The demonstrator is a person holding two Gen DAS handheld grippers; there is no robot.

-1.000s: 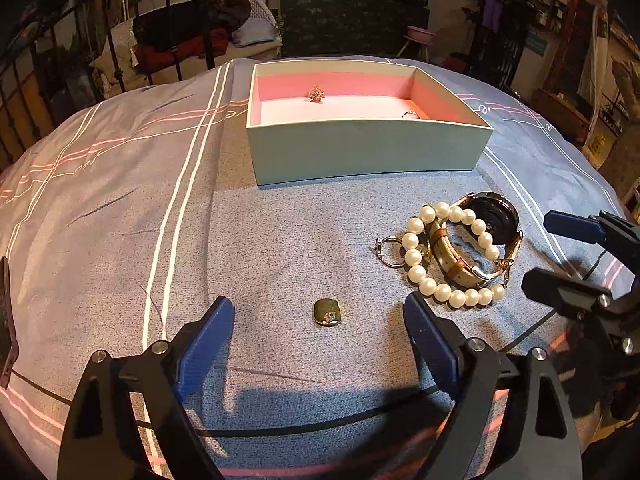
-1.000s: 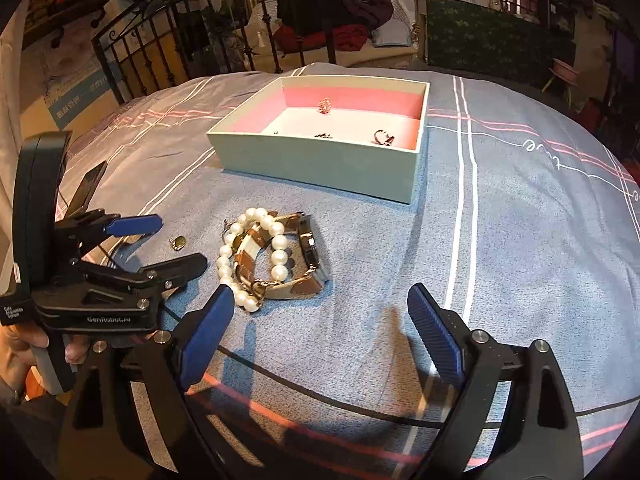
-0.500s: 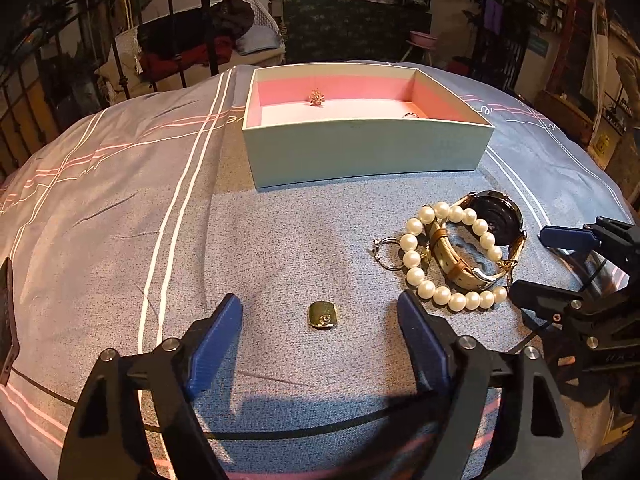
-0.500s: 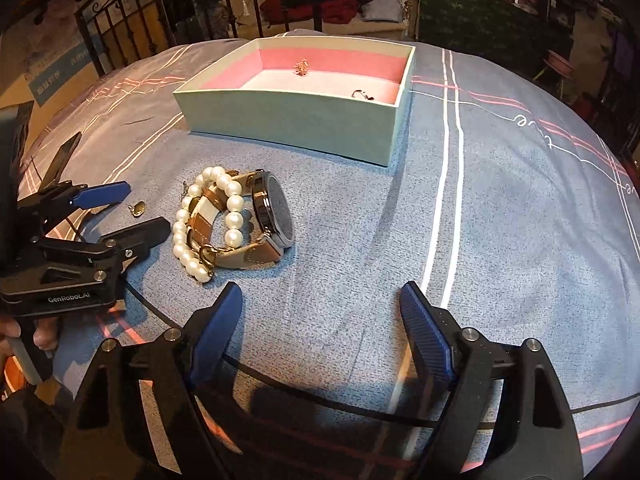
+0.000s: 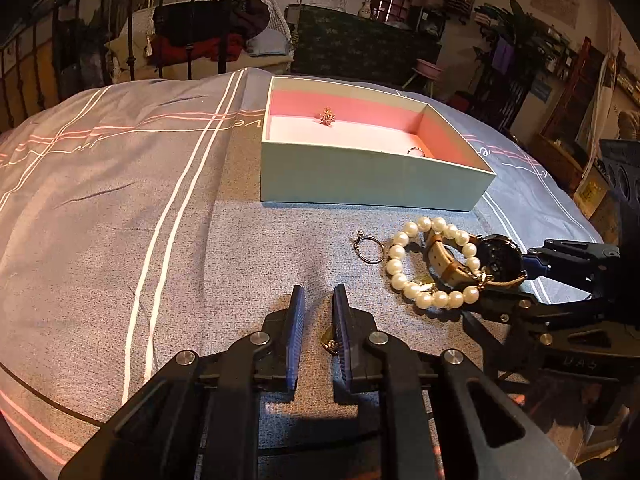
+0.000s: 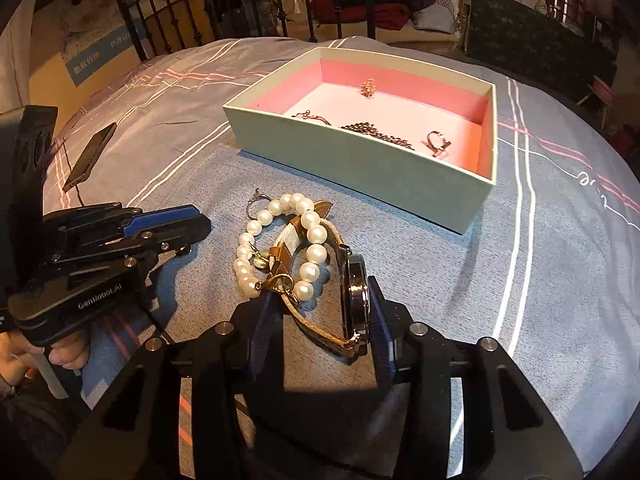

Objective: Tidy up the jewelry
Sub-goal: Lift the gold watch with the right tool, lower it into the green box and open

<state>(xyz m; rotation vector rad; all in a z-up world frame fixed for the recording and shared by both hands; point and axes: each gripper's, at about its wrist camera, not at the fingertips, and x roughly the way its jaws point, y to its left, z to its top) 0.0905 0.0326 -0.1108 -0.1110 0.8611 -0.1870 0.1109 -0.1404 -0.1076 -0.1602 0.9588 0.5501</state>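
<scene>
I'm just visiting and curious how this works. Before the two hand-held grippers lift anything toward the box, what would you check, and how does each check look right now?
1. Left hand-held gripper around the small gold charm: not ok; jaws have just been closing, but the charm sits beside the right pad.
2. Right hand-held gripper around the watch: ok; it has just been closing, with the watch between its pads.
3. Watch free of the pearl bracelet: not ok; the strap runs through the pearls.
4. Box open with bare floor: ok.
5. Loose ring clear of both grippers: ok.
</scene>
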